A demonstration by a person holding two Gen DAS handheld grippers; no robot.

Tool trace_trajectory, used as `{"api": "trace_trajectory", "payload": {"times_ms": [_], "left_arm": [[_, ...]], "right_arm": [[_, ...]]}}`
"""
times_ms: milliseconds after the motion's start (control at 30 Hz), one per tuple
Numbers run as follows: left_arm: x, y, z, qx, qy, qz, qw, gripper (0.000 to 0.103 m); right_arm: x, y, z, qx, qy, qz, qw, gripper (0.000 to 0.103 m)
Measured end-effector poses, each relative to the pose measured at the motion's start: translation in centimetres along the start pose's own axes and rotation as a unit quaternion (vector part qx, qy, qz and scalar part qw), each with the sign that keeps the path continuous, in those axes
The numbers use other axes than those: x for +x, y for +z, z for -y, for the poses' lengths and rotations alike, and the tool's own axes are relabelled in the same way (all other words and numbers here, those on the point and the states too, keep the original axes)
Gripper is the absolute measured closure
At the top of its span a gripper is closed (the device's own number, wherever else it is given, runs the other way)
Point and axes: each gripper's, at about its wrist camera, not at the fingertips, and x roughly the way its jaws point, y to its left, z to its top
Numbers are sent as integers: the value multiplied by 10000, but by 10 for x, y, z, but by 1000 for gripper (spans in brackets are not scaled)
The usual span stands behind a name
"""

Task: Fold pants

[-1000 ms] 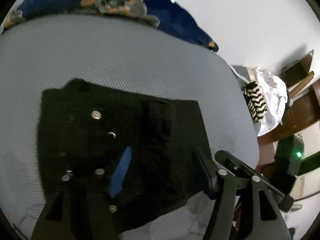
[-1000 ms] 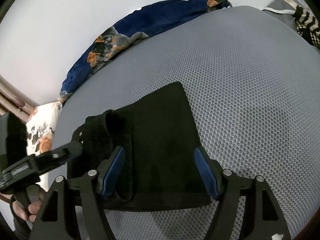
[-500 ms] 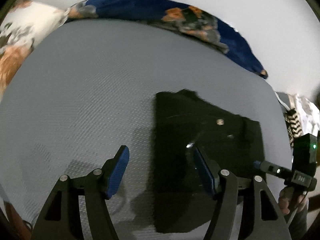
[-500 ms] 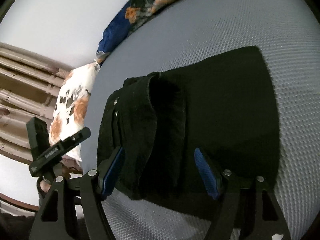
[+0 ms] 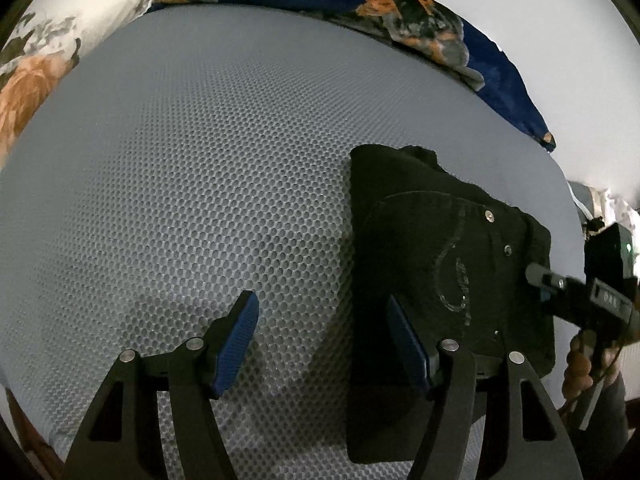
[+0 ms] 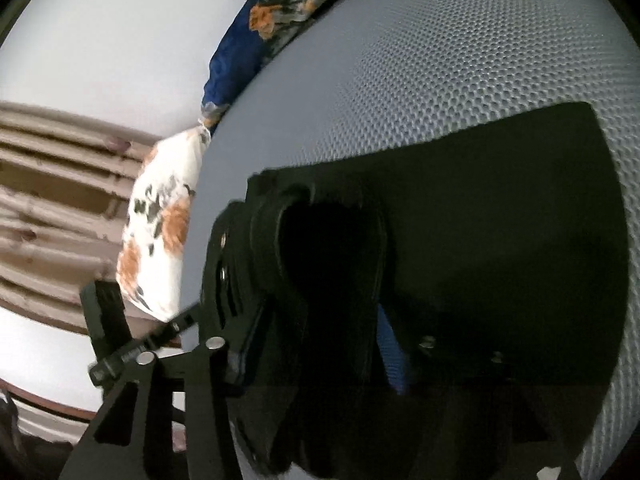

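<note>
The black pants (image 5: pixel 448 264) lie folded into a thick rectangle on the grey mesh bed (image 5: pixel 200 184). My left gripper (image 5: pixel 322 342) is open and empty, hovering over the bed by the left edge of the pants, its right finger above the fabric. In the right wrist view the pants (image 6: pixel 500 240) fill the frame, with the waistband bunched between the fingers. My right gripper (image 6: pixel 312 348) looks closed on that thick folded edge. The right gripper also shows in the left wrist view (image 5: pixel 576 300) at the pants' right edge.
A blue floral blanket (image 5: pixel 420 12) lies along the far edge of the bed against the white wall. A white and orange floral pillow (image 5: pixel 36 60) sits at the far left, also in the right wrist view (image 6: pixel 160 232). Brown curtains (image 6: pixel 52 208) hang beyond it.
My left gripper has swung left, off the pants, and now hovers open beside them. My right gripper has moved in low and closed on the waistband edge.
</note>
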Motion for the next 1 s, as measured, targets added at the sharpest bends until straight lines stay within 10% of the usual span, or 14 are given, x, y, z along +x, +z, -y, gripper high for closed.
{"api": "trace_trajectory", "payload": {"times_ms": [333,633,1000], "left_arm": [[0,8,1,-147,-2,-39,9999,36],[-7,21,22,54,43,196,9998,36],[10,36,76,694,25,160,9975,36]], "right_arm": [[3,8,-25,-179,-138,169,9996,88],[-66,14,-75,-539,-310,1047,9926,91],[-90,3,27,805,-1125,1133,9839,92]]}}
